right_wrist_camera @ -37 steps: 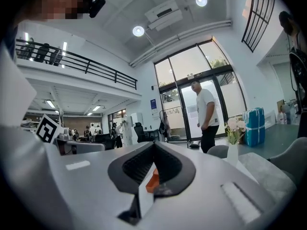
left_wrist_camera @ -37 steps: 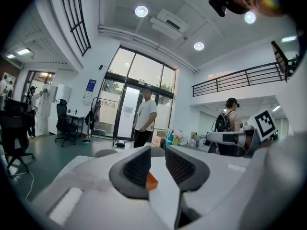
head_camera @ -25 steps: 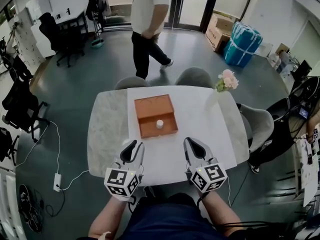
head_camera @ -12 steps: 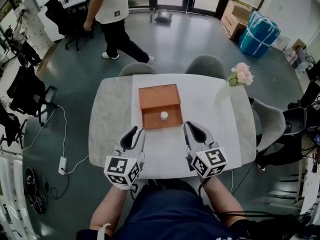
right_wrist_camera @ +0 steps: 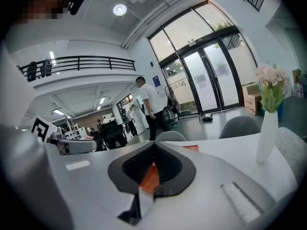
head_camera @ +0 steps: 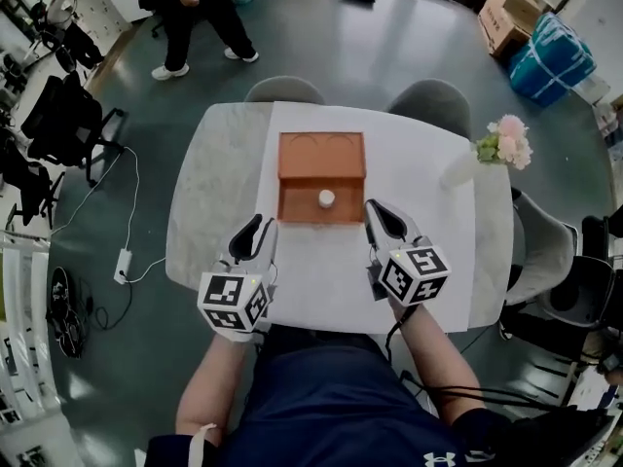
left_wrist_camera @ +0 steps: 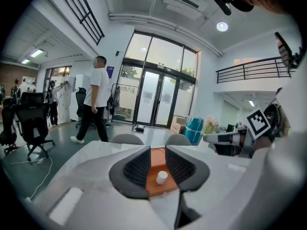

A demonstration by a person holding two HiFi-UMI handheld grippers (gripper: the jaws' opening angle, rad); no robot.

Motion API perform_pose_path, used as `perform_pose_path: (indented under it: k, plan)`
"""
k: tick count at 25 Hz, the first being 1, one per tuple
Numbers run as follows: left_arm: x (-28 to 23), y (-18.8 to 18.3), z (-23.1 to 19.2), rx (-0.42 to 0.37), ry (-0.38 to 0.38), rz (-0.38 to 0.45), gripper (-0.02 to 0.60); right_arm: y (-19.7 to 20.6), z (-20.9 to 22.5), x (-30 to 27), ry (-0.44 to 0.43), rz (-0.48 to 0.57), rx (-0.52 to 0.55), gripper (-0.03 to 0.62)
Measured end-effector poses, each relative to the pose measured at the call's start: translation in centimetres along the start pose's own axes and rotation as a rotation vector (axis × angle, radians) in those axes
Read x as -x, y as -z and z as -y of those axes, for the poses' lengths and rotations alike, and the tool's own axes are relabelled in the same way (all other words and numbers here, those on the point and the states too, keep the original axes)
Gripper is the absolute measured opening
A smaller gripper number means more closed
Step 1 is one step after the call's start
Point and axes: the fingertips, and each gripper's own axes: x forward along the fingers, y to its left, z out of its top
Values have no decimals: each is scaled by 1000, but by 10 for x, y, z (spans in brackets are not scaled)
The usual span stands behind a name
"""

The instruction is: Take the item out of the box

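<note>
An open orange-brown box [head_camera: 321,159] lies on the white mat in the middle of the table. A small white cylinder, the item [head_camera: 326,198], stands inside it near the front wall. My left gripper [head_camera: 260,226] hovers just short of the box's front left corner. In the left gripper view, the left gripper [left_wrist_camera: 157,150] has its jaws slightly parted and empty, framing the box [left_wrist_camera: 154,189] and the item [left_wrist_camera: 162,177]. My right gripper [head_camera: 375,208] is at the front right corner. In the right gripper view, the right gripper [right_wrist_camera: 154,145] has its tips together, with the box [right_wrist_camera: 149,178] behind them.
A clear vase of pink flowers [head_camera: 504,142] stands at the table's right edge [head_camera: 492,251]. Two grey chairs [head_camera: 282,89] are tucked in at the far side. A person [head_camera: 195,8] walks on the floor beyond. Cables and office chairs [head_camera: 68,134] lie to the left.
Both grippers have moved forward and down to the box's front corners. The person behind the table has walked off to the far left.
</note>
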Motion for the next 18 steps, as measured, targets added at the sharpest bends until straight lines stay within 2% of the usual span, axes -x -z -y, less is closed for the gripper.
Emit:
perform_pose_path:
  k: [4, 10, 13, 18]
  plan:
    - [-8, 25, -8, 16, -18, -54, 104, 25, 10, -23, -10, -77, -12, 3]
    - [-17, 53, -13, 3, 30, -138, 104, 67, 20, -64, -2, -217, -54, 22]
    - [-15, 69, -20, 13, 37, -173, 104, 89, 33, -83, 27, -292, -125, 38]
    - [-3, 89, -45, 46, 0, -200, 104, 123, 52, -109, 51, -398, -276, 57]
